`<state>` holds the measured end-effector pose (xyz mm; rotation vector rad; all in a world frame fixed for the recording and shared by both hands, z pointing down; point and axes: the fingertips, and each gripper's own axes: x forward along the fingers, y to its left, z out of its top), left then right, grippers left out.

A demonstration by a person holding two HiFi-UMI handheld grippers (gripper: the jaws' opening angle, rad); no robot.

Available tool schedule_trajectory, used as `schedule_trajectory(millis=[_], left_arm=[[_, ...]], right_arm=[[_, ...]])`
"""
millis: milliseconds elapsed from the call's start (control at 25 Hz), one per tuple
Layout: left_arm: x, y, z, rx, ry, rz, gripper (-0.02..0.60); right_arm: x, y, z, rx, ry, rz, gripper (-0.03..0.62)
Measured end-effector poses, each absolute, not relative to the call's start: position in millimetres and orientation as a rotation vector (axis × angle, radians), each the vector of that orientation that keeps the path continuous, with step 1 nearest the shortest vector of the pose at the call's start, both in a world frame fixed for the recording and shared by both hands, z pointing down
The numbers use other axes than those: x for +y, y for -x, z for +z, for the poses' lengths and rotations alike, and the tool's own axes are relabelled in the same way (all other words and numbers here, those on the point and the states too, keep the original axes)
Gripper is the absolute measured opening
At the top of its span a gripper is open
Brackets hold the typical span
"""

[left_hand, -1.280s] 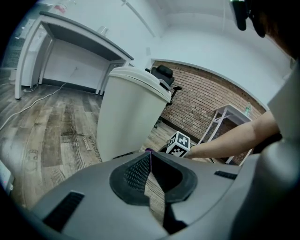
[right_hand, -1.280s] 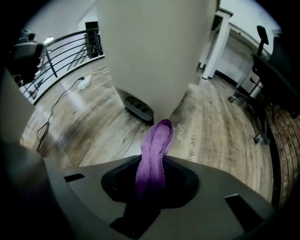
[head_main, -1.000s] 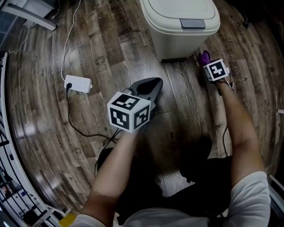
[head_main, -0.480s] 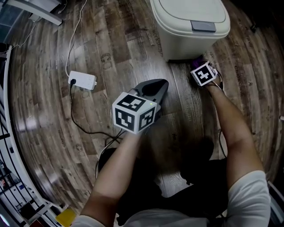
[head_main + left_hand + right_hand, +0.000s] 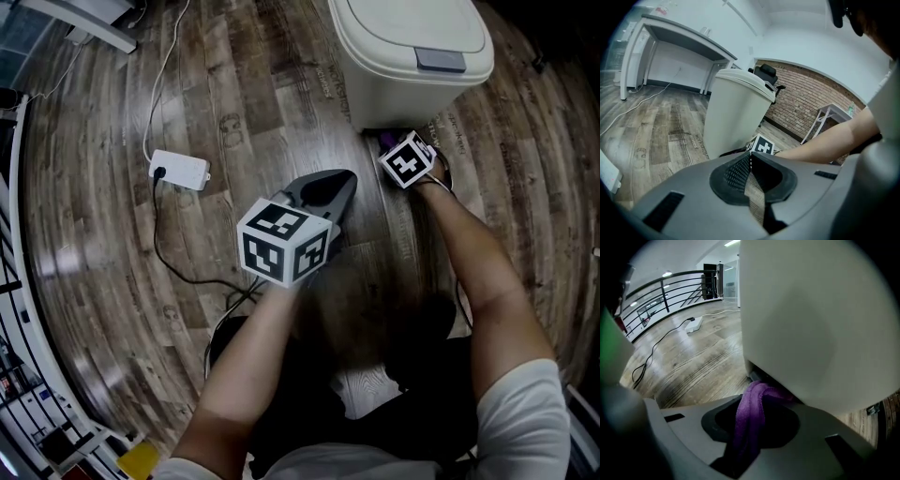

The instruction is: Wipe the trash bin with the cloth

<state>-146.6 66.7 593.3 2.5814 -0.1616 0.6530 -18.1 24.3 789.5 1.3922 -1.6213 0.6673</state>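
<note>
Head view: left gripper at centre frame over the dark wood plank floor, jaws pressed together, nothing between them. Right gripper, upper right of centre, pinches the purple fleecy cloth. Cloth touches the bottom front edge of the cream plastic trash bin. White power strip at upper left, well apart.

Cloth against foot of trash bin
</note>
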Motion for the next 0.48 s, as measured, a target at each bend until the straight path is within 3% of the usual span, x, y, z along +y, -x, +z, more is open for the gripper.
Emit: schedule_trajectory(millis=[480], left_arm=[[57, 159, 580, -0.188, -2.579, 0.596, 0.008]], right_arm=[[0, 114, 774, -1.857, -1.169, 0.529, 0.095]])
